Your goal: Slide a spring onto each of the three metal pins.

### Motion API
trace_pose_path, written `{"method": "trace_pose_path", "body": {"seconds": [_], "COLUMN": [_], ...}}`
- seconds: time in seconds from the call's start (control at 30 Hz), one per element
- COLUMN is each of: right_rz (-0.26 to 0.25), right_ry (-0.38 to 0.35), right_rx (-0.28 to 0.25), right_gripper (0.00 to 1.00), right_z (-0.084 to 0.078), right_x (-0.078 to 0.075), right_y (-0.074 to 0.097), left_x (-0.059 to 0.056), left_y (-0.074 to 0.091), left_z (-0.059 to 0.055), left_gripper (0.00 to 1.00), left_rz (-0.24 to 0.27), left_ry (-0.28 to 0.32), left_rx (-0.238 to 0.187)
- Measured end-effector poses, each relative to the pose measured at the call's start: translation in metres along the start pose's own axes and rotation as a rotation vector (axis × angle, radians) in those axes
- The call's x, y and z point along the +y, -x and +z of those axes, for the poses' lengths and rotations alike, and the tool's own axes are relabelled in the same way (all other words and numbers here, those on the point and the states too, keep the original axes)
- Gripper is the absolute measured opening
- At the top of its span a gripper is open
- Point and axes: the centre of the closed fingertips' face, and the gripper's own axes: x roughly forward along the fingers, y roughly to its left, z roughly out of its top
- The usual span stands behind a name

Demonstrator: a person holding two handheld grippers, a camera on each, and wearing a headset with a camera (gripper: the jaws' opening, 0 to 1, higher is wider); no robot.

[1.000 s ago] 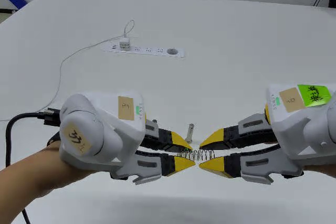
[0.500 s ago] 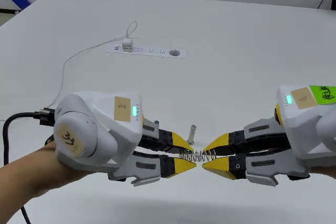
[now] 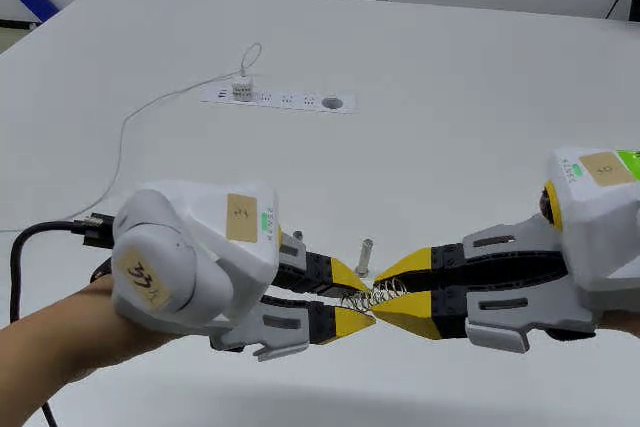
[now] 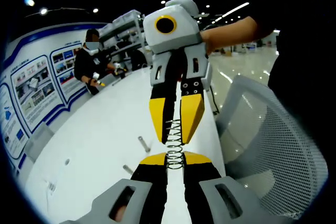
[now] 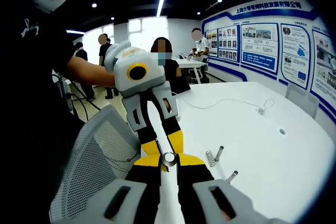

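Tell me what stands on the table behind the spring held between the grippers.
Behind the spring, one metal pin stands upright on the white table. The left gripper covers the table beside it, so anything there is hidden.

Your right gripper [image 3: 388, 299] has come in from 3 o'clock and narrowed its jaws onto the spring [image 3: 372, 295], now tipped up toward 2 o'clock. The gap to your left gripper [image 3: 364, 300] has closed.

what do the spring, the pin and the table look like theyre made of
The spring: thin bare wire with bright silver glints, likely steel. The pin: a smooth grey cylinder with a dull sheen, probably metal. The table: a flat white top, matte with soft reflections, perhaps laminate; the look leaves that open.
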Motion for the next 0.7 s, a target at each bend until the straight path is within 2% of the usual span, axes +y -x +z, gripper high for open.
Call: {"method": "trace_pose_path", "body": {"seconds": [0.1, 0.2, 0.3, 0.6, 0.7], "right_rz": [-0.006, -0.005, -0.007, -0.012, -0.019], "right_ry": [0.004, -0.008, -0.011, -0.007, -0.011], "right_rx": [0.0, -0.031, -0.038, -0.023, -0.027], "right_gripper": [0.11, 0.11, 0.11, 0.11, 0.11], "right_z": [0.003, 0.01, 0.013, 0.011, 0.013], "right_x": [0.0, 0.001, 0.002, 0.0, -0.003], "right_y": [-0.003, -0.005, -0.006, -0.01, -0.01], "left_x": [0.001, 0.002, 0.002, 0.002, 0.006], "left_y": [0.0, -0.001, -0.001, -0.004, -0.002], "left_z": [-0.001, 0.001, 0.002, -0.002, 0.0], "left_gripper": [0.1, 0.1, 0.1, 0.1, 0.11], "left_rz": [0.006, 0.011, 0.015, 0.022, 0.038], "left_ry": [-0.002, 0.014, 0.023, 0.058, 0.149], "left_rx": [0.004, -0.008, -0.016, -0.028, -0.065]}}
